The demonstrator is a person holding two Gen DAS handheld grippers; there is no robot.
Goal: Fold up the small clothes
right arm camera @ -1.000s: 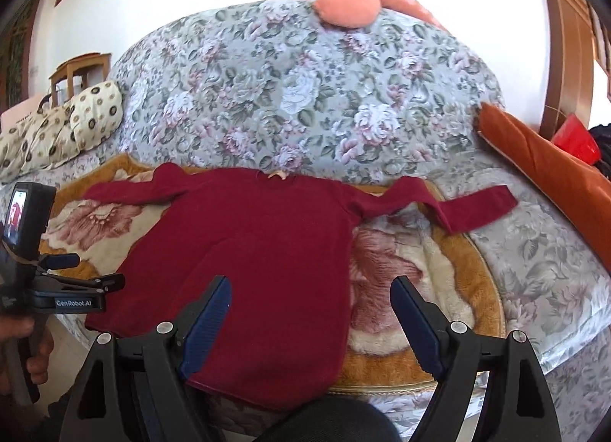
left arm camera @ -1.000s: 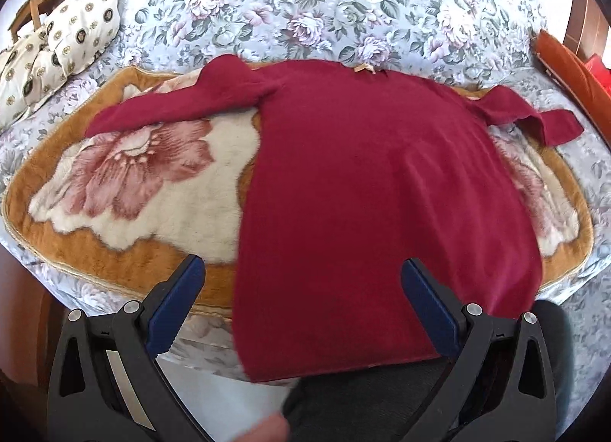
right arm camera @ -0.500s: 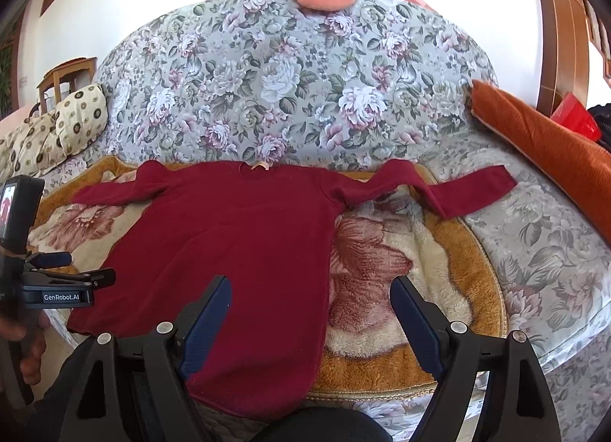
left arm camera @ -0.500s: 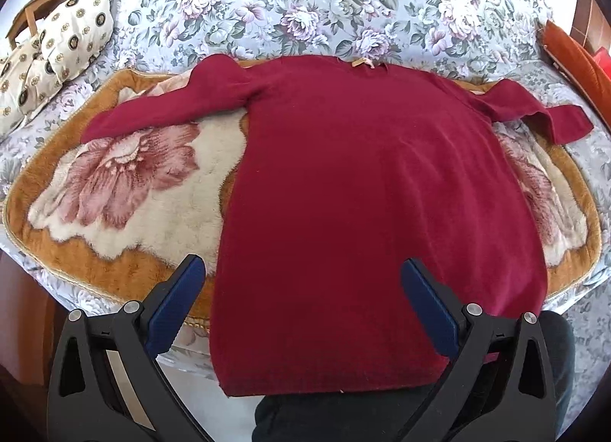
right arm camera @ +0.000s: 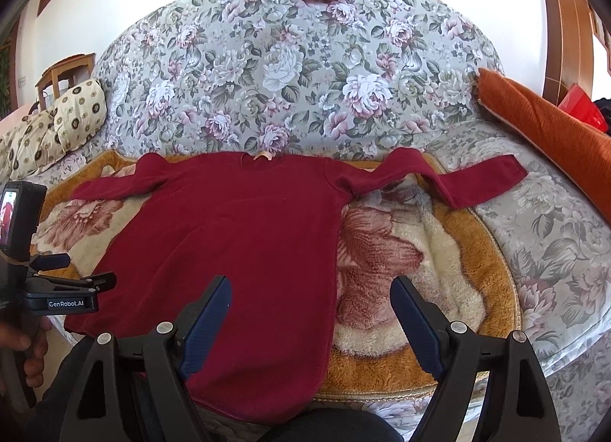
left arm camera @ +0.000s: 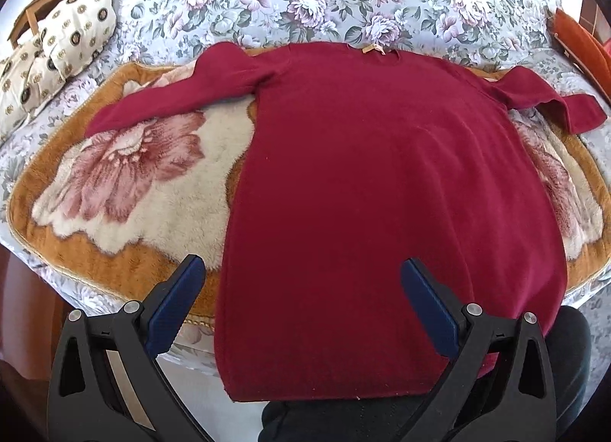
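A floral sofa (right arm camera: pixel 305 71) carries a plush mat (left arm camera: pixel 126 190). On the mat a red sweater (left arm camera: pixel 382 194) lies flat, sleeves out, hem hanging over the front edge. The left gripper (left arm camera: pixel 301 304) and right gripper (right arm camera: pixel 311 312) hover above the hem, both spread wide and holding nothing.

Floral-upholstered sofa (right arm camera: pixel 298 71) bearing an oval plush rug (left arm camera: pixel 126 228) with an orange-brown border and pink flower motif. A dark red long-sleeved sweater (left arm camera: pixel 382 194) lies flat on the rug, sleeves spread, hem overhanging the rug's front edge. Left of the rug, medallion-patterned cushions (left arm camera: pixel 53 49); right of it, an orange cushion (right arm camera: pixel 550 125).
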